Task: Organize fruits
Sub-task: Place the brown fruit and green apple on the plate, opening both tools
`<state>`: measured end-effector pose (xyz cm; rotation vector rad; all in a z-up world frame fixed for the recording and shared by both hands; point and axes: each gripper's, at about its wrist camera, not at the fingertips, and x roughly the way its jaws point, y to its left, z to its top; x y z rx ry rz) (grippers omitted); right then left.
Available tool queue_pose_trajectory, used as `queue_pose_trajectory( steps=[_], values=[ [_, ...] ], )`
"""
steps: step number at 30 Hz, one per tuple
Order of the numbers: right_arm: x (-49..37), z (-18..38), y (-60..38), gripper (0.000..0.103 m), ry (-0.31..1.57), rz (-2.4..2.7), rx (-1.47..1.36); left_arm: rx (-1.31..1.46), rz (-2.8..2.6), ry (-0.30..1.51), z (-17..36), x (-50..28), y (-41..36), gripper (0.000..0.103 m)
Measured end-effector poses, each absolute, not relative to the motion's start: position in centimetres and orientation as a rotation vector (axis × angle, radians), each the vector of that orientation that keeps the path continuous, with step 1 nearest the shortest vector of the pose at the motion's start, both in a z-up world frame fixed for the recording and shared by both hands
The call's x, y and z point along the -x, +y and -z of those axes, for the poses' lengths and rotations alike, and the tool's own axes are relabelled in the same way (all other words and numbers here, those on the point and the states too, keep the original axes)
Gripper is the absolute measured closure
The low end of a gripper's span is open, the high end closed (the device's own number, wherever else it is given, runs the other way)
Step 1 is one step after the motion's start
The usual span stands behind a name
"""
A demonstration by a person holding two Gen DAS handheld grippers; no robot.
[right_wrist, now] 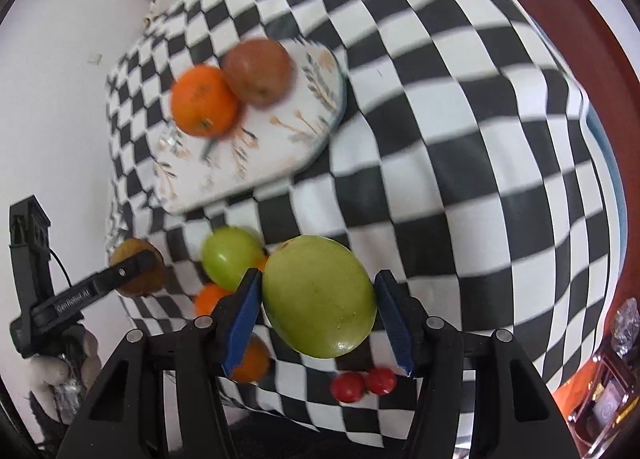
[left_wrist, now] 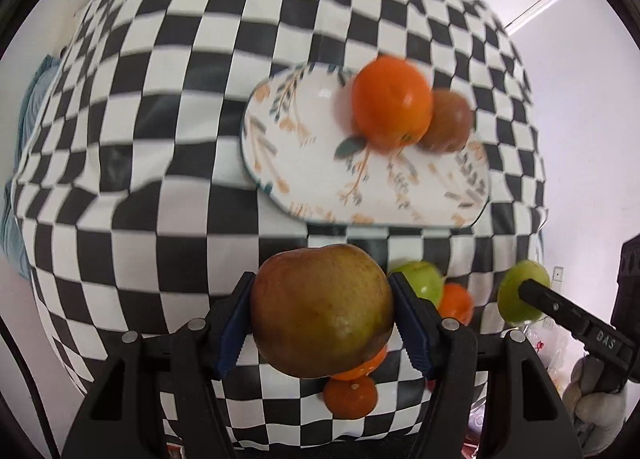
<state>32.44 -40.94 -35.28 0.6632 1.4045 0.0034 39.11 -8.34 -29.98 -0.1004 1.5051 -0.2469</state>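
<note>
My left gripper (left_wrist: 322,317) is shut on a brownish-green apple (left_wrist: 322,311), held above the checkered cloth. My right gripper (right_wrist: 318,305) is shut on a green apple (right_wrist: 320,301); that apple also shows in the left wrist view (left_wrist: 520,295). A floral plate (left_wrist: 320,187) lies ahead and carries an orange (left_wrist: 392,103) and a brown-red apple (left_wrist: 448,121); the plate also shows in the right wrist view (right_wrist: 272,155). Another green apple (right_wrist: 230,261), small oranges (right_wrist: 208,297) and two red cherry tomatoes (right_wrist: 362,383) lie on the cloth below the grippers.
The black-and-white checkered cloth (left_wrist: 160,139) covers the table; its edge drops off near the white wall (left_wrist: 592,119). A mandarin (left_wrist: 350,397) lies under my left gripper. Clutter sits on a red surface (right_wrist: 600,399) at the lower right.
</note>
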Motion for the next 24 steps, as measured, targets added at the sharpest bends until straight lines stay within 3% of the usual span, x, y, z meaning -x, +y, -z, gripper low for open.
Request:
queue_pose_trajectory(
  steps=[5,10,16,22,23,24],
  values=[
    [-38.1,34.2,-40.6,0.043,1.353,0.018,-0.588,0.046,0.242,1.459,29.0,-44.0,-9.5,0.040],
    [-42.9,36.3,-39.7,0.043,1.398,0.065,-0.479,0.003,0.205,1.501,32.0,-48.6,-10.0,0.040],
    [-44.9,39.4,-39.3,0.043,1.460,0.109,-0.427,-0.023,0.134,1.599,36.4,-52.9,-9.8,0.039],
    [-45.4,40.5,-39.4,0.041,1.471,0.134,-0.416,-0.019,0.108,1.619,37.4,-54.3,-9.3,0.039],
    [-45.4,40.5,-39.5,0.038,1.473,0.126,-0.426,-0.020,0.104,1.615,37.4,-54.4,-9.2,0.039],
    [-45.5,40.5,-39.5,0.019,1.474,0.117,-0.438,-0.019,0.102,1.614,37.3,-54.5,-9.1,0.036]
  ],
)
